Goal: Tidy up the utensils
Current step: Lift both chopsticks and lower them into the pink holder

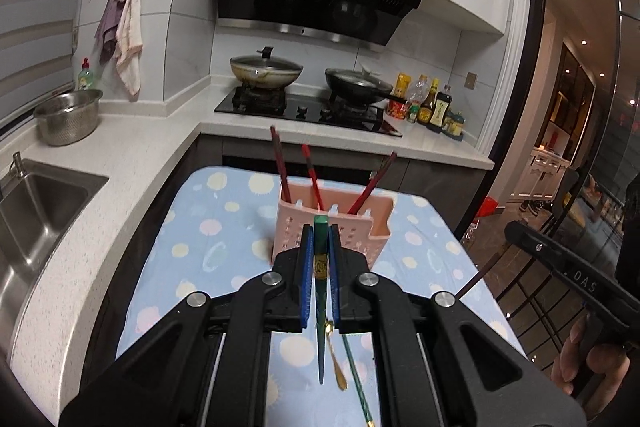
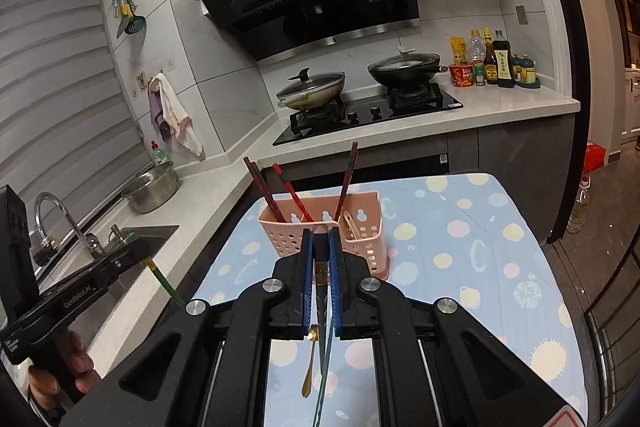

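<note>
A pink perforated utensil holder point(image 1: 334, 227) point(image 2: 360, 231) stands on the blue spotted tablecloth and holds three red chopsticks point(image 1: 310, 175) point(image 2: 290, 191). My left gripper point(image 1: 320, 231) is shut on a green chopstick point(image 1: 321, 267), held upright just in front of the holder. My right gripper point(image 2: 320, 235) is shut on a dark chopstick point(image 2: 321, 259), also just in front of the holder. A gold spoon point(image 1: 336, 363) point(image 2: 310, 363) and another green chopstick point(image 1: 358, 383) point(image 2: 325, 367) lie on the cloth below the grippers. A pale utensil lies in the holder's right compartment point(image 2: 350, 223).
The table point(image 2: 480, 247) stands in front of a white counter with a sink point(image 1: 36, 203), a steel bowl point(image 1: 68, 115), a gas hob with two pans point(image 1: 280, 71) and sauce bottles point(image 1: 432, 103). The other gripper shows at the right edge in the left wrist view point(image 1: 568, 267).
</note>
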`<state>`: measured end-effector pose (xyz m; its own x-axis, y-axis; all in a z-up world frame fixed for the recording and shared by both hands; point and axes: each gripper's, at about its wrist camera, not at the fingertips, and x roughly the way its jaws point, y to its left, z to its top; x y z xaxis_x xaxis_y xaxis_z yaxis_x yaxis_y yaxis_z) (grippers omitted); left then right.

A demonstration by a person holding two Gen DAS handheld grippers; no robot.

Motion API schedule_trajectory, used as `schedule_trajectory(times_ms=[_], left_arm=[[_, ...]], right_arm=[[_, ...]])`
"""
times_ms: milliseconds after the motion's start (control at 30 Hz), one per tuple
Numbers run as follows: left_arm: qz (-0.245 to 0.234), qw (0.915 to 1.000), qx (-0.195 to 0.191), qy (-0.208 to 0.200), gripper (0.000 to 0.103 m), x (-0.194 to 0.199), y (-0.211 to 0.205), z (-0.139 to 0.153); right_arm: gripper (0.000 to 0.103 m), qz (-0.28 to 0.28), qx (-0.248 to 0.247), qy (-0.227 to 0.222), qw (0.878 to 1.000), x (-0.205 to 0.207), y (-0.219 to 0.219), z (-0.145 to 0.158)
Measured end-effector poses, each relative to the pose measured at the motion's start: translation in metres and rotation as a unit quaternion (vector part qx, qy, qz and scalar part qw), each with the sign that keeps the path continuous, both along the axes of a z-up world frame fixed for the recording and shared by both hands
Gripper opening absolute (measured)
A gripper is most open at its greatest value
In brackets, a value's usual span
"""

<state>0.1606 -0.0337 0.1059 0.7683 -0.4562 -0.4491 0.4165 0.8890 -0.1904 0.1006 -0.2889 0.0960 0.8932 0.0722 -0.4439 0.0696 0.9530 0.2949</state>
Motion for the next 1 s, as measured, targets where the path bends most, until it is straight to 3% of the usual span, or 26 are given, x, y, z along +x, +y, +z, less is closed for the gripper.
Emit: schedule_trajectory(times_ms=[500,767,1000], left_arm=[[-0.005,0.9946,-0.022,-0.102,0.007,0.068,-0.036,0.095],[-0.001,0.9928,-0.014,-0.119,0.007,0.114,-0.055,0.107],[0.000,0.9936,-0.002,-0.113,0.007,0.142,-0.064,0.092]], right_arm=[[0.007,0.008,0.005,-0.081,0.997,0.083,-0.014,0.075],[0.007,0.003,0.003,-0.094,0.996,0.131,-0.017,0.085],[0.007,0.005,0.007,-0.074,0.997,0.163,-0.019,0.066]])
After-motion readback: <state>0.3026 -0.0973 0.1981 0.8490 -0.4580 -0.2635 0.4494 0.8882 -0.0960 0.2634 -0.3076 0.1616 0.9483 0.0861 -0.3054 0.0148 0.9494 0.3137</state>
